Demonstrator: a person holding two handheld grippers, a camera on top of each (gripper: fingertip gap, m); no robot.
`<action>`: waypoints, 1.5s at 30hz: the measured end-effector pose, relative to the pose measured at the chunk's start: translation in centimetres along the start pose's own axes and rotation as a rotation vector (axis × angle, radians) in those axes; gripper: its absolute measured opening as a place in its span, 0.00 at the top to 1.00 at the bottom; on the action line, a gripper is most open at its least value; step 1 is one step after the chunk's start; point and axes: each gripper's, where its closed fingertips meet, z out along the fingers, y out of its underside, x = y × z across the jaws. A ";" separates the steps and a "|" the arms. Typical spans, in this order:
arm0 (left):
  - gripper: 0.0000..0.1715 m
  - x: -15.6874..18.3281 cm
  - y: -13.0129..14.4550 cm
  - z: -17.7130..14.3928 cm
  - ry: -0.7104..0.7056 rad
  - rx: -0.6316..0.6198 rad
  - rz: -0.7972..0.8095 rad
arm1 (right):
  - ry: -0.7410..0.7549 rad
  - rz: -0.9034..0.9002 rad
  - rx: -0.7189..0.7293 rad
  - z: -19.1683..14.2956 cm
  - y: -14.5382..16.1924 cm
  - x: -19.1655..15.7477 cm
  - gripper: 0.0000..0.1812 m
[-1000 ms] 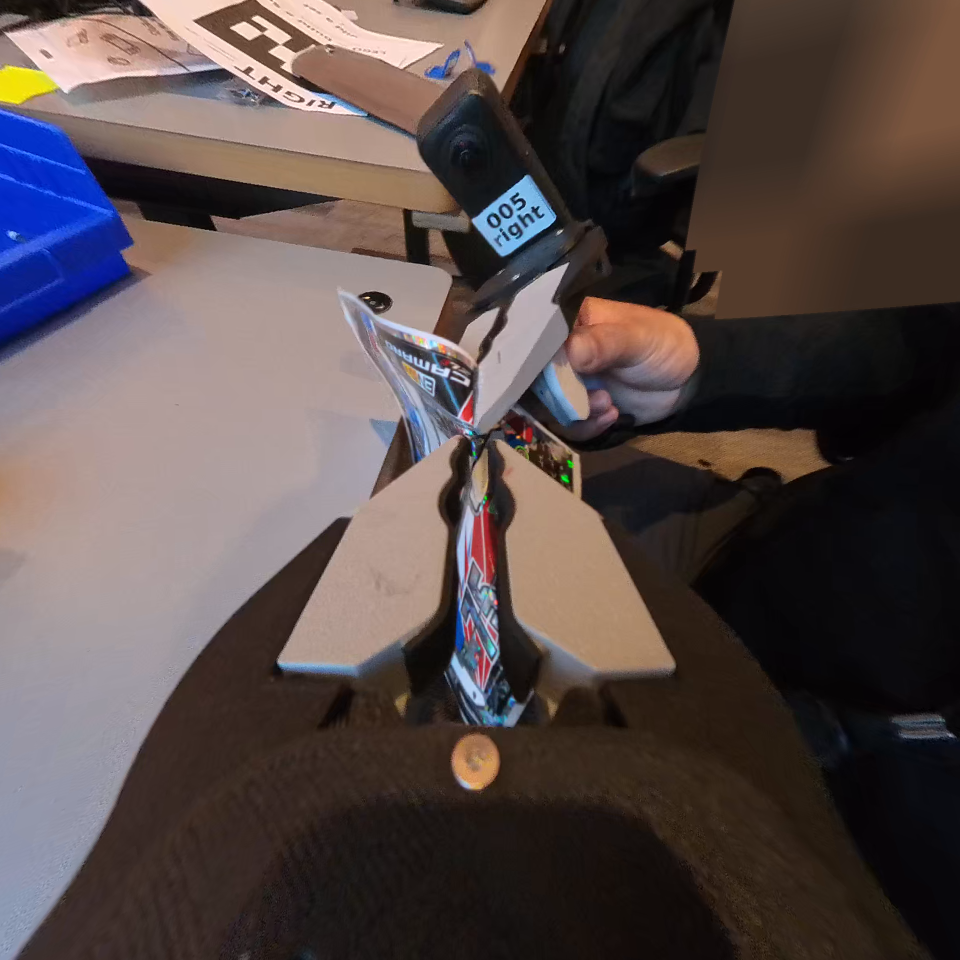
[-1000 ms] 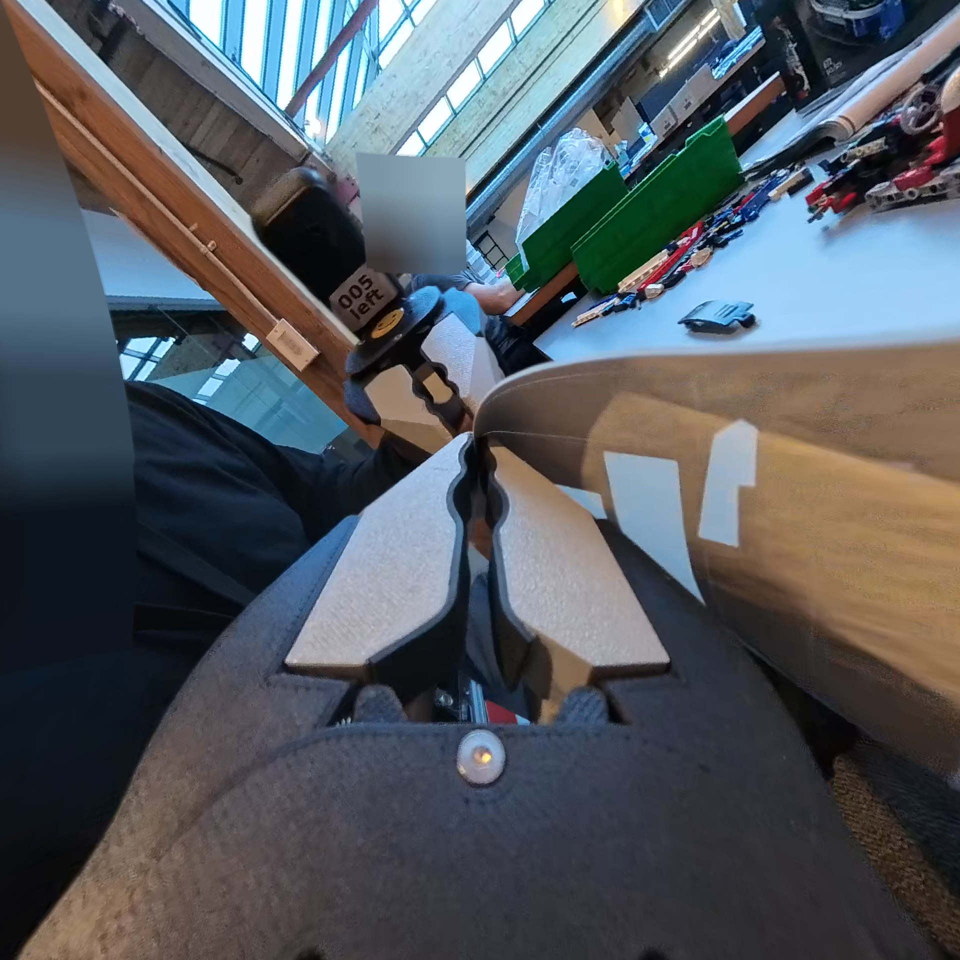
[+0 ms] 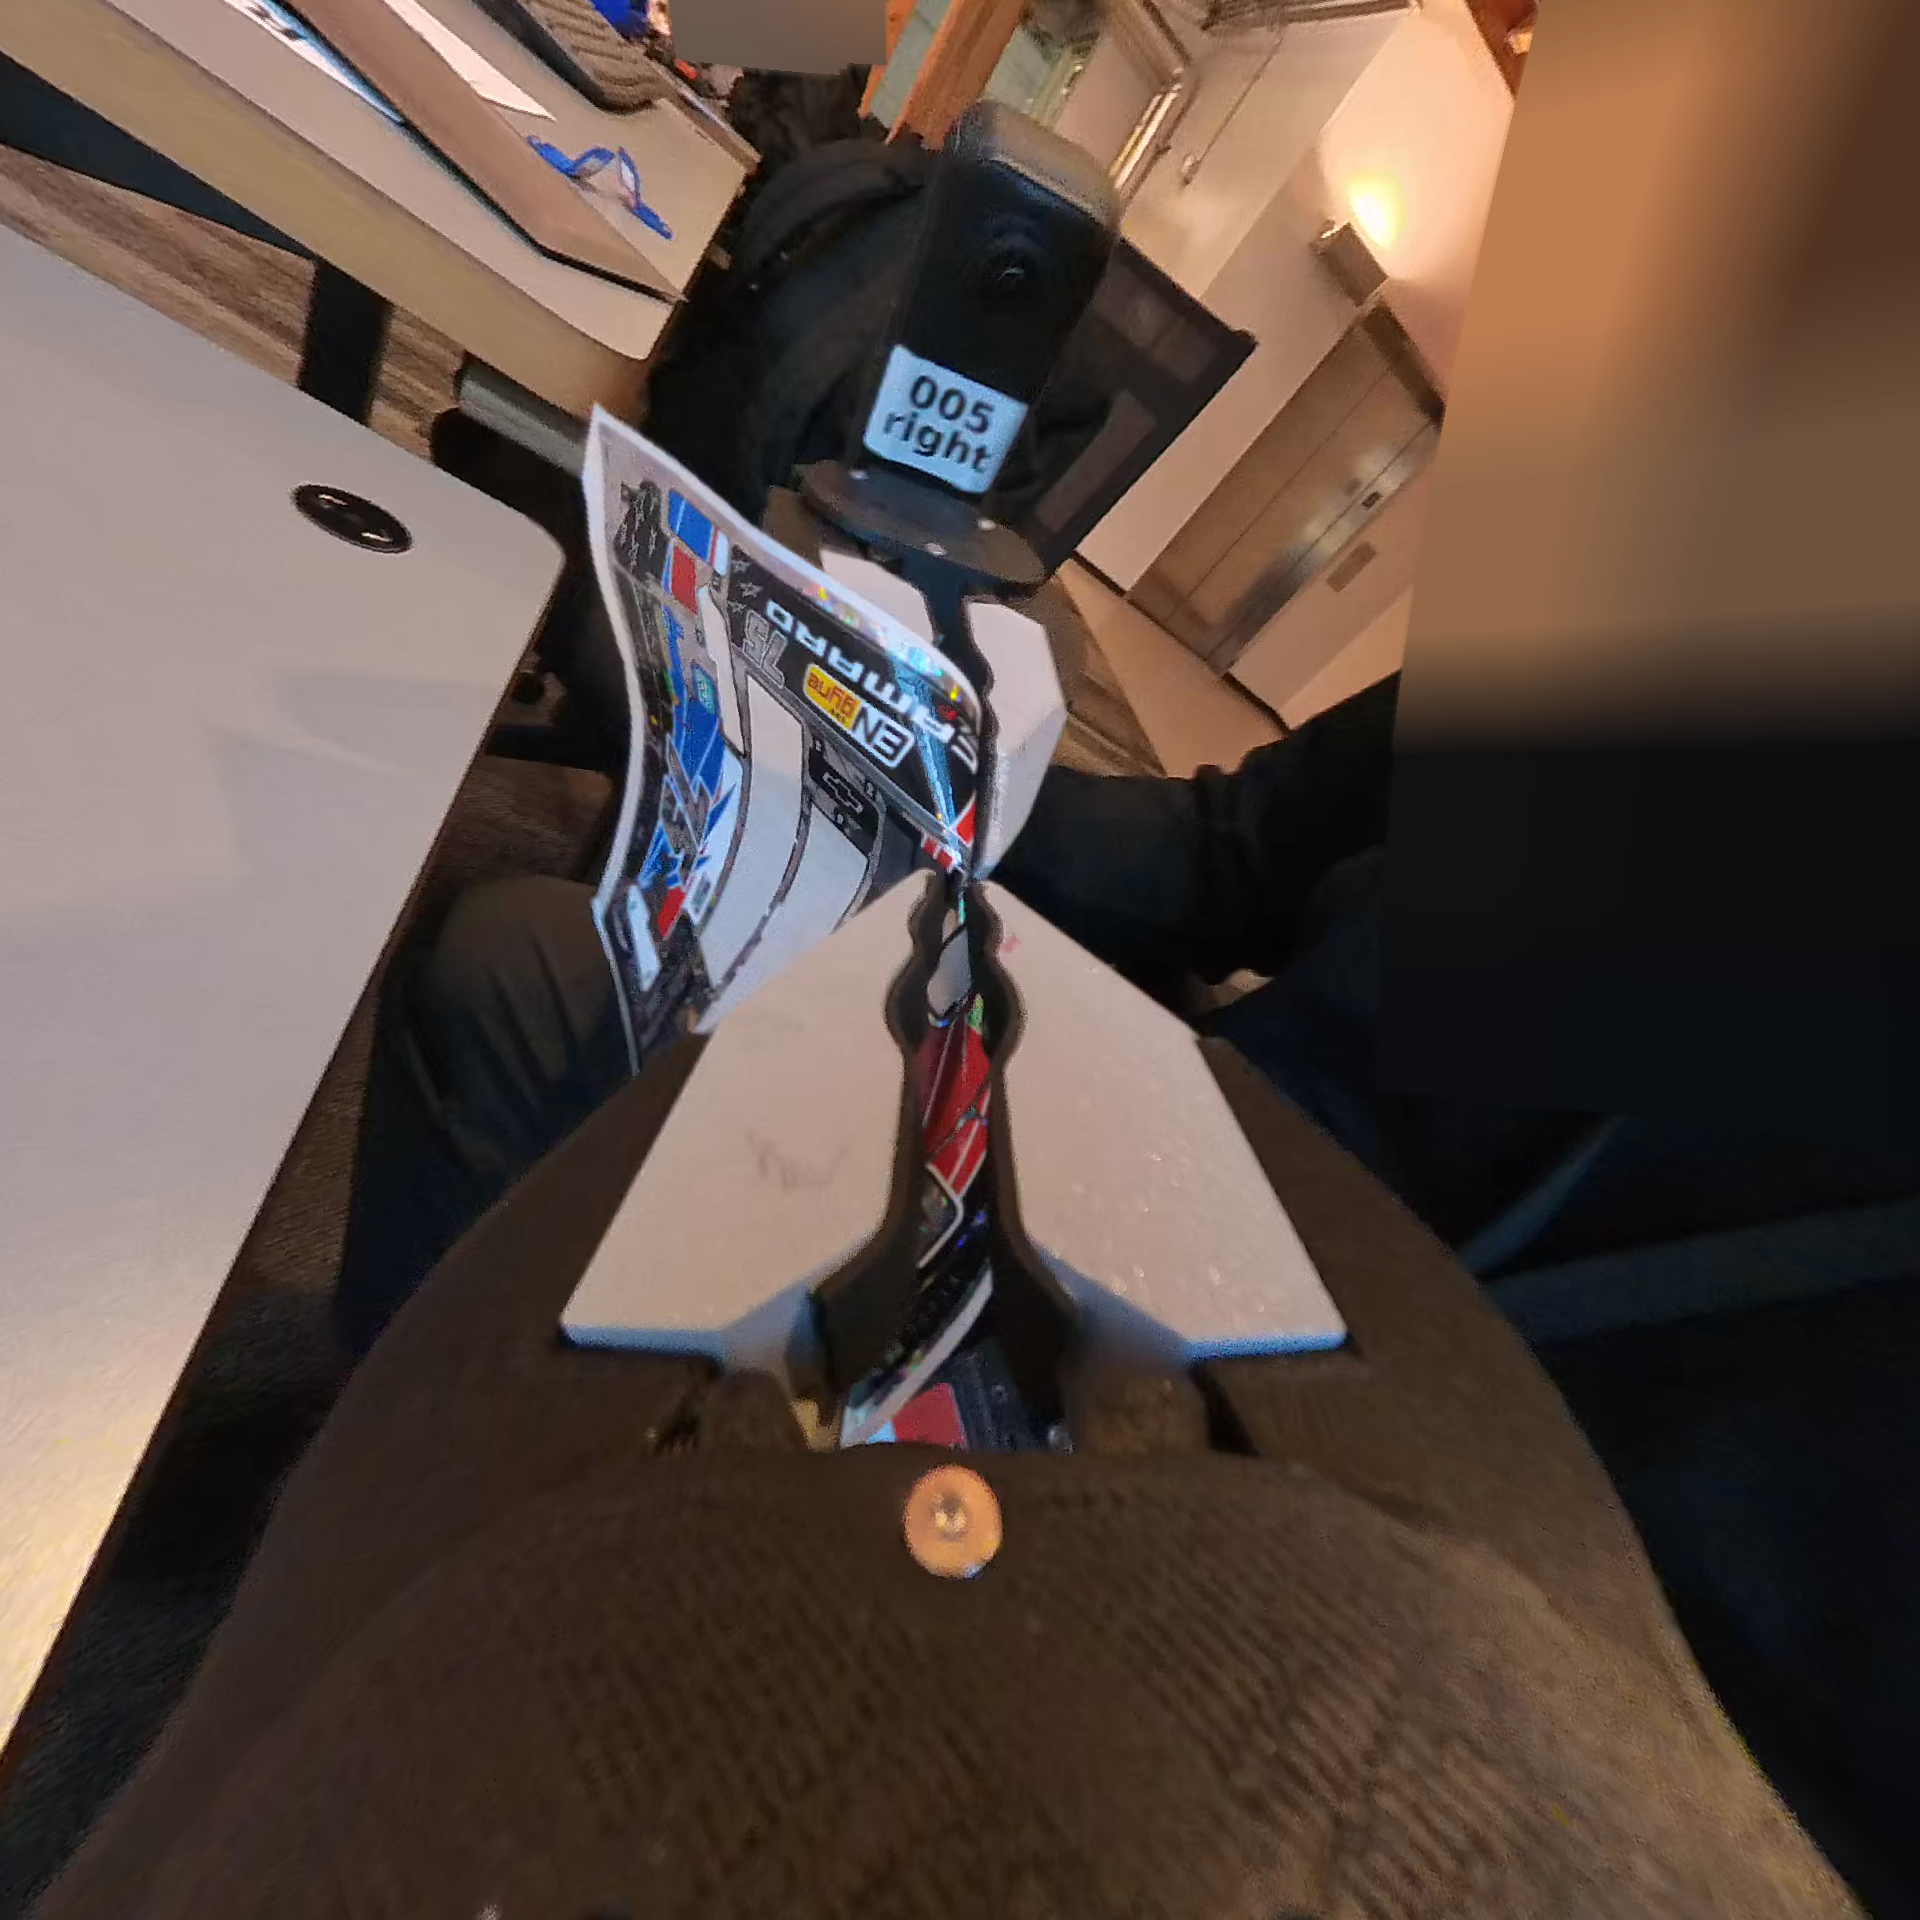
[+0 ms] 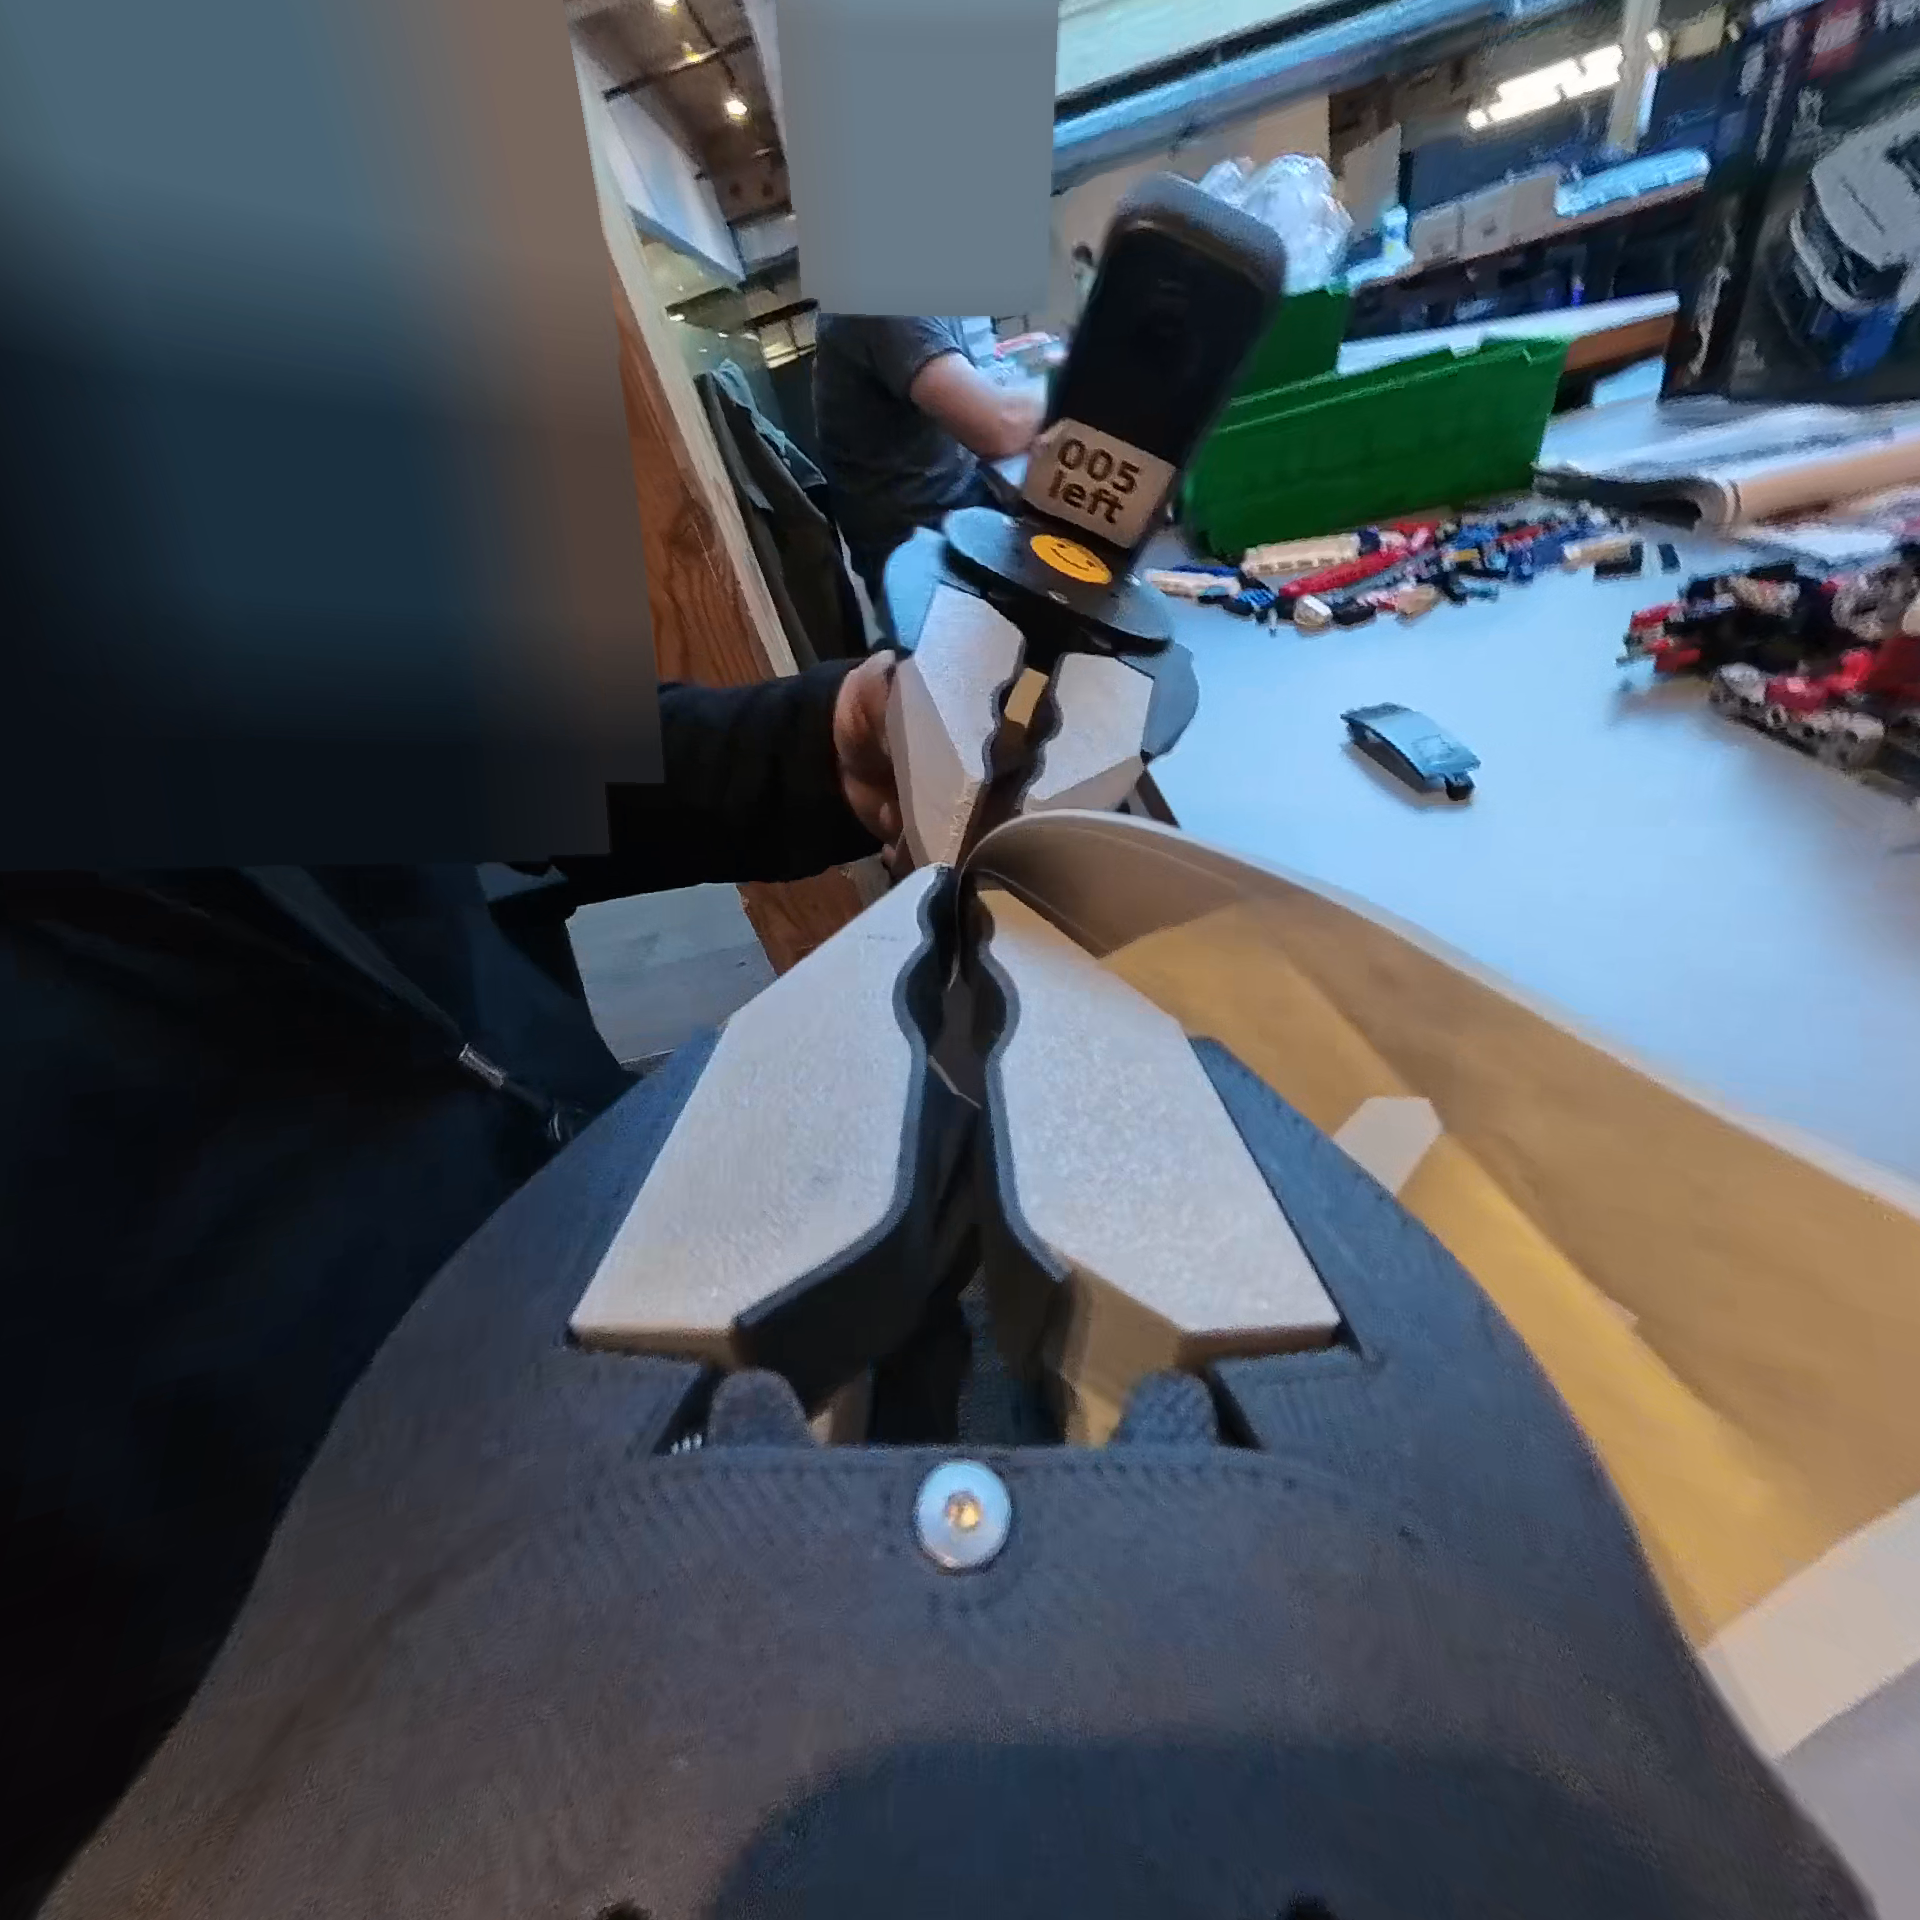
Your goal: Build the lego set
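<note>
Left wrist view.
- Left gripper (image 3: 951,904): jaws closed tight on the sticker sheet (image 3: 769,748), which runs down the slot between the two grey fingers (image 3: 769,1132) and shows again, red and black, near the base.
- Sticker sheet: printed side toward the camera, in blue, red, black and white panels; it curls up and to the left from the fingertips, held in the air beside the grey table (image 3: 187,779), off its edge.
- Right gripper (image 3: 971,831): opposite, tip to tip with the left one, its jaws pinched shut on the same sheet's right edge. A black camera with a white label sits on top of it.
- A dark sleeve (image 3: 1195,831) reaches in behind it from the right.
- Second desk (image 3: 468,156) with papers, upper left, well apart.

Right wrist view.
- Right gripper (image 4: 951,894): jaws pressed together, a thin edge of the sheet (image 4: 1403,1091) caught at the tips. The sheet's plain tan and white back bows away to the right, over the table's near edge.
- Left gripper (image 4: 987,810): just beyond, fingers closed on the sheet, held by a hand (image 4: 868,727) in a dark sleeve.
- Grey table (image 4: 1558,883): a small dark part (image 4: 1413,748) lies alone; loose lego pieces (image 4: 1403,571) in a row farther back; a red and black part-built model (image 4: 1818,665) at the right; green bins (image 4: 1371,436) behind.
- A person (image 4: 904,405) stands in the background.
</note>
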 end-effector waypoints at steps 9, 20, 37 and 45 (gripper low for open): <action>0.99 0.7 -0.9 -0.5 0.089 0.069 -0.051 | -0.154 -0.137 0.111 0.3 -1.2 -0.3 1.00; 0.96 0.7 -2.1 -0.9 0.097 0.125 -0.059 | -0.089 -0.262 0.028 0.4 -2.0 0.4 1.00; 0.97 0.0 -2.2 -0.8 0.080 0.152 -0.098 | -0.004 -0.330 -0.046 0.3 -1.6 0.9 1.00; 1.00 -0.2 -2.4 -1.2 0.080 0.178 -0.107 | 0.002 -0.326 -0.046 0.5 -1.5 1.2 1.00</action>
